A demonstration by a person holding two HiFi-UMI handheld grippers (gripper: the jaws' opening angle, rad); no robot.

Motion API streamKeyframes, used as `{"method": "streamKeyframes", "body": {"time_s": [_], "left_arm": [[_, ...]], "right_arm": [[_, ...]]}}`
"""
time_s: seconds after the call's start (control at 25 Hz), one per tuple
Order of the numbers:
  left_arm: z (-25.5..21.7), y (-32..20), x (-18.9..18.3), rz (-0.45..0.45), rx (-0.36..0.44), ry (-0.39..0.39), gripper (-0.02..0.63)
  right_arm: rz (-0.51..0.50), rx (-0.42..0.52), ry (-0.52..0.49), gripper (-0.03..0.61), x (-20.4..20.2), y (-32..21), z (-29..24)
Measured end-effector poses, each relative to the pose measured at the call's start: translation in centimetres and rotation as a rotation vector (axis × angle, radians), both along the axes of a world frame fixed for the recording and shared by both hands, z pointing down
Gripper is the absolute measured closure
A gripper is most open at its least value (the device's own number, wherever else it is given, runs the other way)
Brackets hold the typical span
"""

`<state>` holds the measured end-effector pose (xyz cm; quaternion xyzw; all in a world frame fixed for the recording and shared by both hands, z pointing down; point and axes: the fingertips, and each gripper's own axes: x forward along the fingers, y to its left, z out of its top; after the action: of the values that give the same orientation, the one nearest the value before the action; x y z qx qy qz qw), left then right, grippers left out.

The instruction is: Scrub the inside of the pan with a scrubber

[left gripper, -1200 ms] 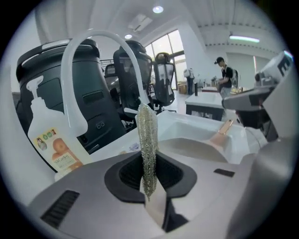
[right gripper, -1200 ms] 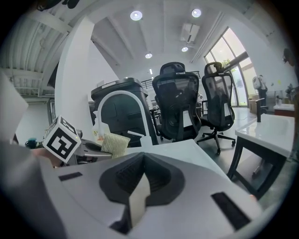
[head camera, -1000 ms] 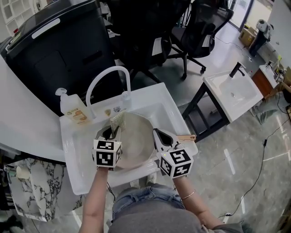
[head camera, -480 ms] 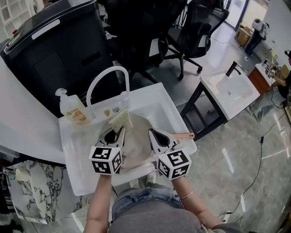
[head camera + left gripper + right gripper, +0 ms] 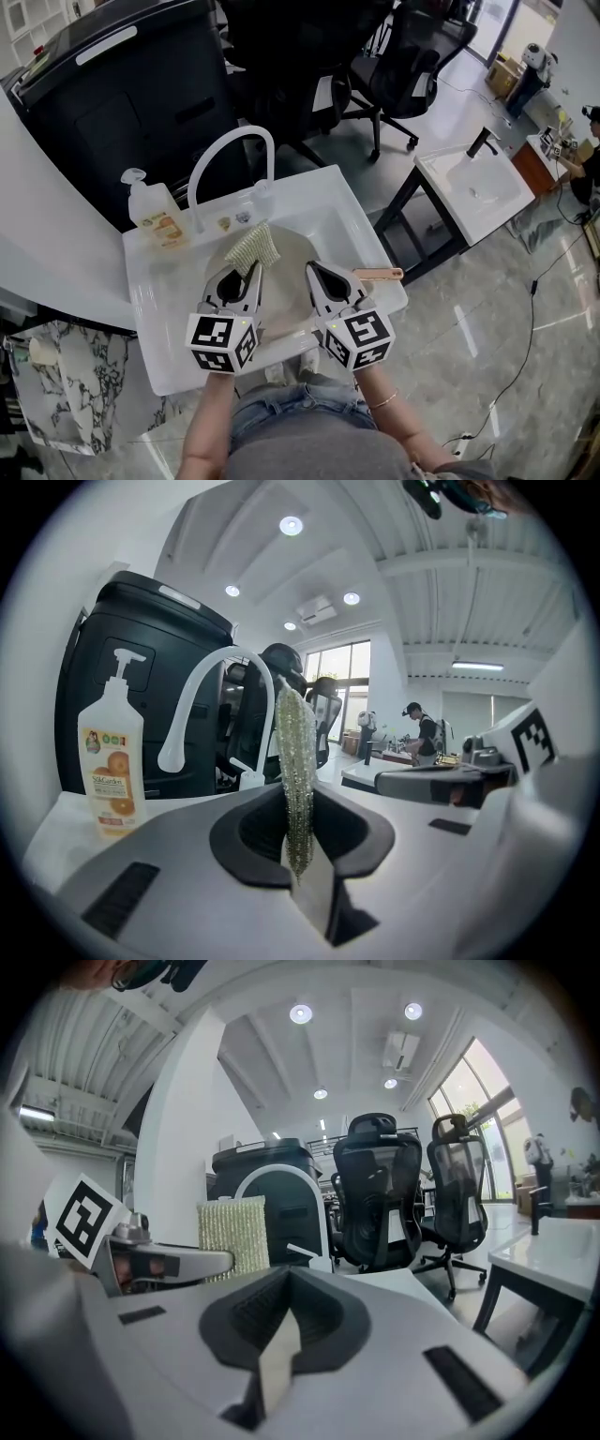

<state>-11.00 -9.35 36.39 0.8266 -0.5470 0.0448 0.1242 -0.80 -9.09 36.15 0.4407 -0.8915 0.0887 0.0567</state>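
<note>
A pale round pan [image 5: 286,292] lies in the white sink [image 5: 155,323], its wooden handle [image 5: 377,274] pointing right over the rim. My left gripper [image 5: 254,267] is shut on a yellow-green scrubber [image 5: 251,246], held above the pan's far left edge. In the left gripper view the scrubber [image 5: 294,761] stands edge-on, clamped in that gripper [image 5: 302,860]. My right gripper [image 5: 312,270] hovers over the pan's right side, and its jaws are shut with nothing between them [image 5: 279,1333]. The right gripper view shows the scrubber [image 5: 232,1235] to its left.
A white curved faucet [image 5: 225,155] rises at the sink's back, beside a soap bottle [image 5: 155,220] with an orange label. Black office chairs [image 5: 394,66] and a dark cabinet [image 5: 112,103] stand behind. A second white basin [image 5: 478,192] sits to the right.
The left gripper has lifted and tilted, carrying the scrubber slightly right over the pan's back edge. The right gripper has shifted a little left, away from the handle.
</note>
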Motion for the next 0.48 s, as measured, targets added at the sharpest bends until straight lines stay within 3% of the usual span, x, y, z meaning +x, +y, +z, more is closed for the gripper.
{"method": "streamKeyframes", "body": {"time_s": [0.48], "left_arm": [[-0.4, 1.8, -1.0, 0.019, 0.014, 0.015, 0.552]], "right_arm": [[-0.009, 0.001, 0.004, 0.57, -1.4, 1.9, 0.0]]}}
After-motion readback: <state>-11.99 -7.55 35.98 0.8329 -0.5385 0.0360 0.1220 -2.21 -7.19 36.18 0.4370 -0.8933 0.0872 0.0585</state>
